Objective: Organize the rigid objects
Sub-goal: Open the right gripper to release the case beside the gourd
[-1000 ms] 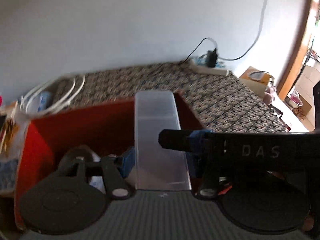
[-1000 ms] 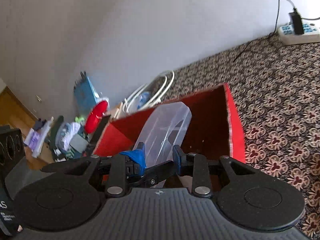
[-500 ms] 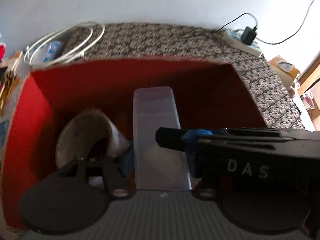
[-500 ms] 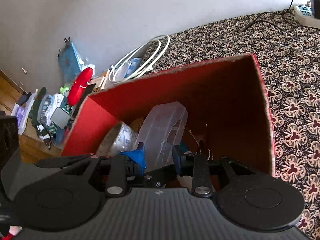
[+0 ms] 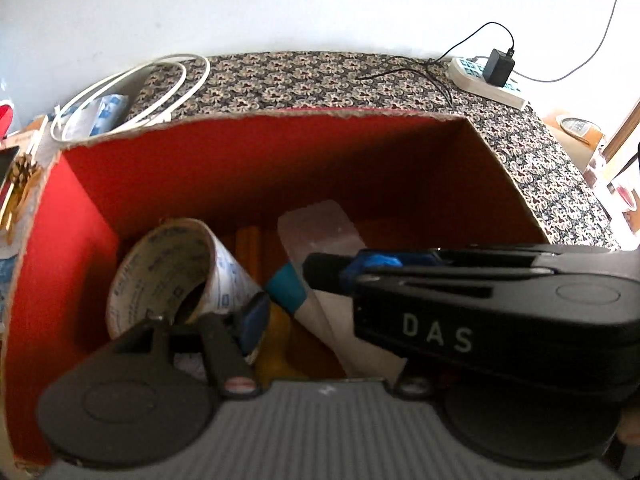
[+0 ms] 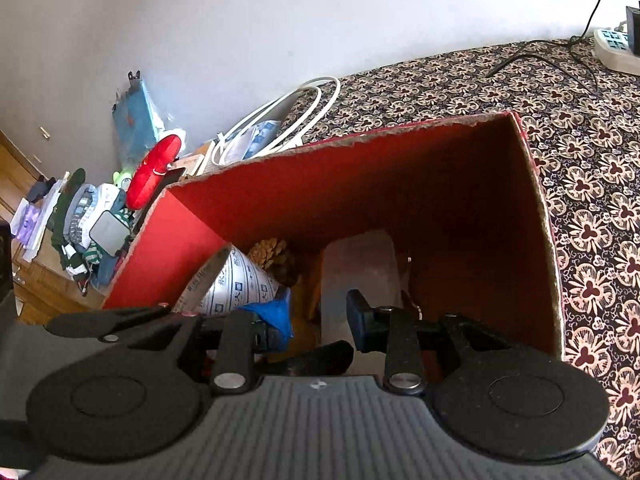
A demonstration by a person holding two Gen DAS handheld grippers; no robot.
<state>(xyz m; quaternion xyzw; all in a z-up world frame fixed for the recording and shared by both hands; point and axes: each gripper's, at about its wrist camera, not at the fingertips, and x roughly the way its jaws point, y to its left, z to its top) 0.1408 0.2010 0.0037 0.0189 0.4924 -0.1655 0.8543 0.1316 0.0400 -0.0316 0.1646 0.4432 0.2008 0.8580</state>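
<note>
A clear plastic case point(image 5: 320, 232) lies inside the red cardboard box point(image 5: 256, 152), leaning against its far side; it also shows in the right wrist view point(image 6: 360, 268). My left gripper point(image 5: 304, 316) is over the box, its jaws spread apart with the case's near end between them. My right gripper point(image 6: 318, 314) is open just above the case, touching nothing, and its black body crosses the left wrist view point(image 5: 480, 312). A printed paper cup point(image 5: 172, 276) lies on its side in the box, with a pine cone point(image 6: 276, 256) behind it.
The box point(image 6: 360, 184) stands on a patterned cloth point(image 6: 560, 92). A white cable coil point(image 5: 132, 88) lies behind it. A power strip with a charger point(image 5: 492, 76) sits far right. Clutter with a red item point(image 6: 154, 172) is piled left of the box.
Both grippers went down into the box with the clear case. The jaws of both opened and the case dropped to rest in the box.
</note>
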